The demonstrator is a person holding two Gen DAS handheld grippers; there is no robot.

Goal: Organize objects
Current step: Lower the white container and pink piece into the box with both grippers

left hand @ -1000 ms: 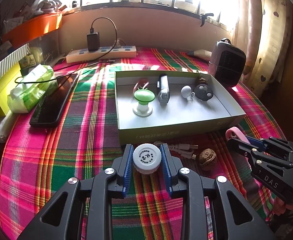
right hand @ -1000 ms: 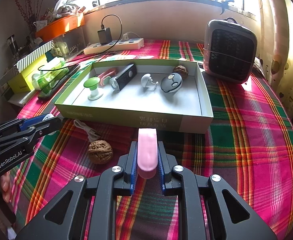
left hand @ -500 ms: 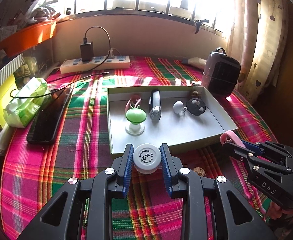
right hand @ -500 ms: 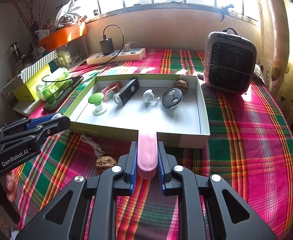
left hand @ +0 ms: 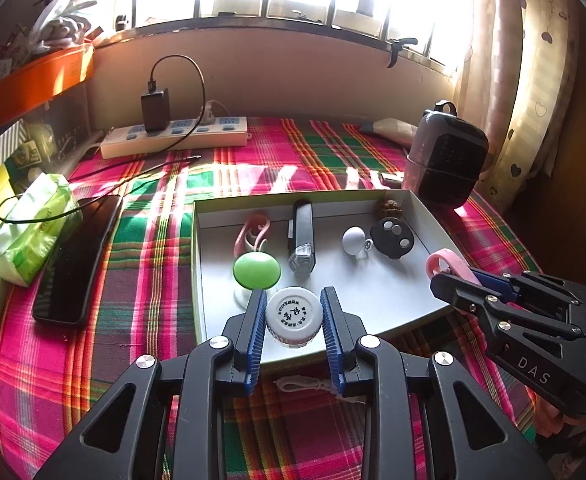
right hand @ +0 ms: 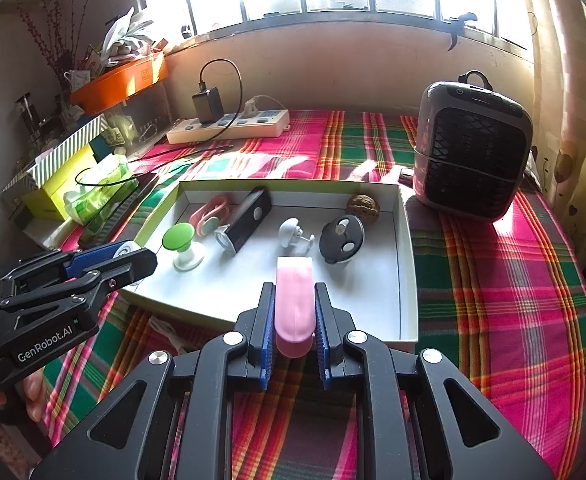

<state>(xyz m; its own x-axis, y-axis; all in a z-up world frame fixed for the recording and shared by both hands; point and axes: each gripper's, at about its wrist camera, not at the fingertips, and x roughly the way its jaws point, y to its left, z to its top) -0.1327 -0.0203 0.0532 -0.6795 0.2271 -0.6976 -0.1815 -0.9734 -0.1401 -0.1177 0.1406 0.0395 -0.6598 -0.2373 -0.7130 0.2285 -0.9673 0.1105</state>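
My left gripper (left hand: 293, 316) is shut on a small white-capped bottle (left hand: 293, 314) and hangs over the near edge of the shallow green-sided box (left hand: 429, 216). My right gripper (right hand: 294, 312) is shut on a flat pink piece (right hand: 294, 300), held over the box (right hand: 407, 264) near its front right. Each gripper shows in the other's view: the right gripper (left hand: 453, 280) and the left gripper (right hand: 133, 256). Inside the box lie a green-topped suction knob (left hand: 256, 272), a black bike light (left hand: 303, 240), a white hook (left hand: 353, 240), a black round fob (left hand: 393, 238), a pink clip (left hand: 253, 232) and a walnut (right hand: 363, 206).
A white cable (left hand: 305, 384) lies on the plaid cloth in front of the box. A dark heater (right hand: 473, 152) stands at the back right. A phone (left hand: 77, 256), tissue pack (left hand: 29, 228), yellow box (right hand: 61, 188) and power strip (left hand: 177, 138) occupy the left and back.
Both grippers have moved forward and a little up with their loads, from in front of the box to over its near edge. The walnut on the cloth has dropped out of view.
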